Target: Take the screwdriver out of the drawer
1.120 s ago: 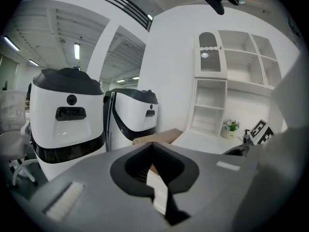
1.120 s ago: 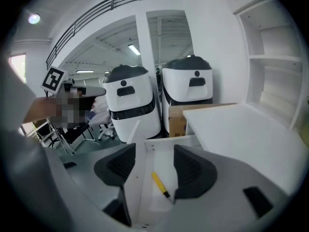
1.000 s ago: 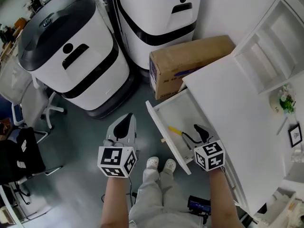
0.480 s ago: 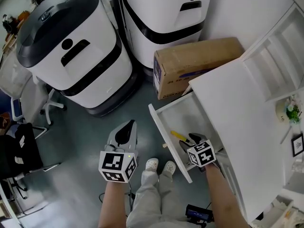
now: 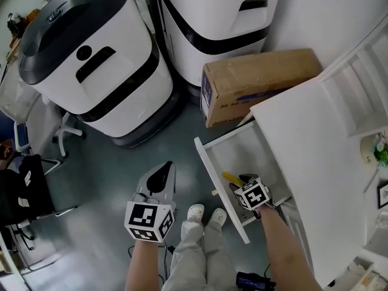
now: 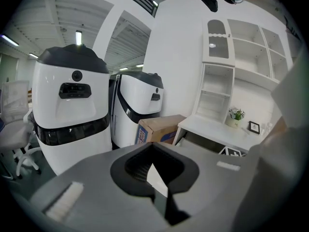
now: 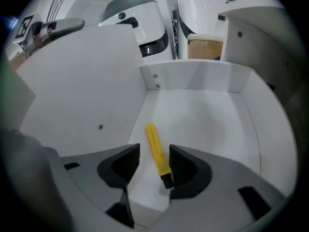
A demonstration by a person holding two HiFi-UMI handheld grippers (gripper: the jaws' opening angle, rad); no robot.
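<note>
The white bench (image 5: pixel 315 138) is seen to the right of both grippers, and the drawer (image 5: pixel 209 165) is drawn out of it, under the right gripper (image 5: pixel 244 183). That gripper is tipped steeply down into the drawer. The left gripper (image 5: pixel 161 168) is held well apart over the floor, so the right one is much the nearer. The left gripper (image 6: pixel 154 166) is shut, and nothing is held in it.

In the right gripper view, the right gripper (image 7: pixel 149 166) is seen with its jaws apart; they have just been closing. The screwdriver (image 7: pixel 157 151) lies on the drawer floor, directly between the jaws. Its long axis runs away from the gripper, roughly in line with the jaw faces: the black end is nearest, and the yellow handle reaches forward past the tips. It sits closer to the jaw on that view's right, and whether it touches that pad cannot be told. It is not yet clamped. A straight closing across the handle is judged to be what the grasp needs.
</note>
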